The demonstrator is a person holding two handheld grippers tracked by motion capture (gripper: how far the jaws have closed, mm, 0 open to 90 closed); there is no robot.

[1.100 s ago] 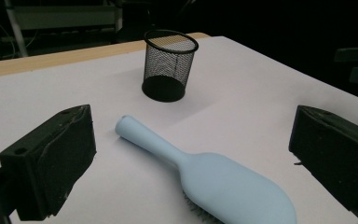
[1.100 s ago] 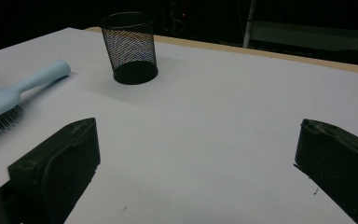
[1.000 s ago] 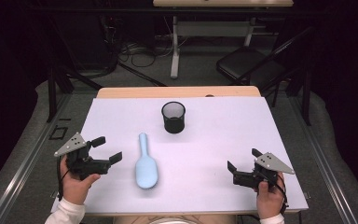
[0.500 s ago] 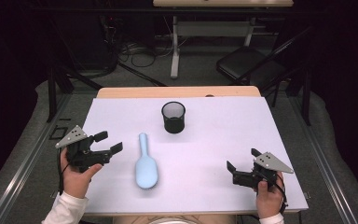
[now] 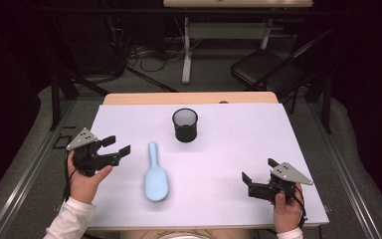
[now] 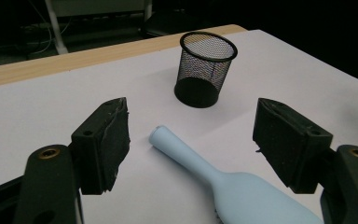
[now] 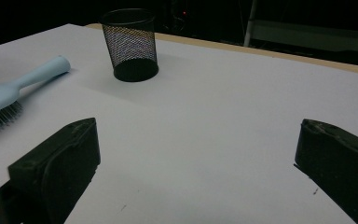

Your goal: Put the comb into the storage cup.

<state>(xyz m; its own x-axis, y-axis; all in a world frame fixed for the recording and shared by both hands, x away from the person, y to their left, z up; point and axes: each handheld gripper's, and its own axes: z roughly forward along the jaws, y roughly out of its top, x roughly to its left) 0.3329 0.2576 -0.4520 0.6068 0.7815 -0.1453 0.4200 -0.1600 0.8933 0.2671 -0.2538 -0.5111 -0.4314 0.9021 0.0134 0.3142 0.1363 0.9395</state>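
Two hands (image 5: 84, 181) low beside the hairbrush (image 5: 155, 175)

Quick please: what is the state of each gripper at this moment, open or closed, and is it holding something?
Left gripper: open, holding nothing; jaws have just been closing, the blue hairbrush handle lies between them, untouched.
Right gripper: open wide, holding nothing.

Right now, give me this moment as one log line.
left claw: open, closing around hairbrush handle, no contact | right claw: open, idle | mesh cup: upright
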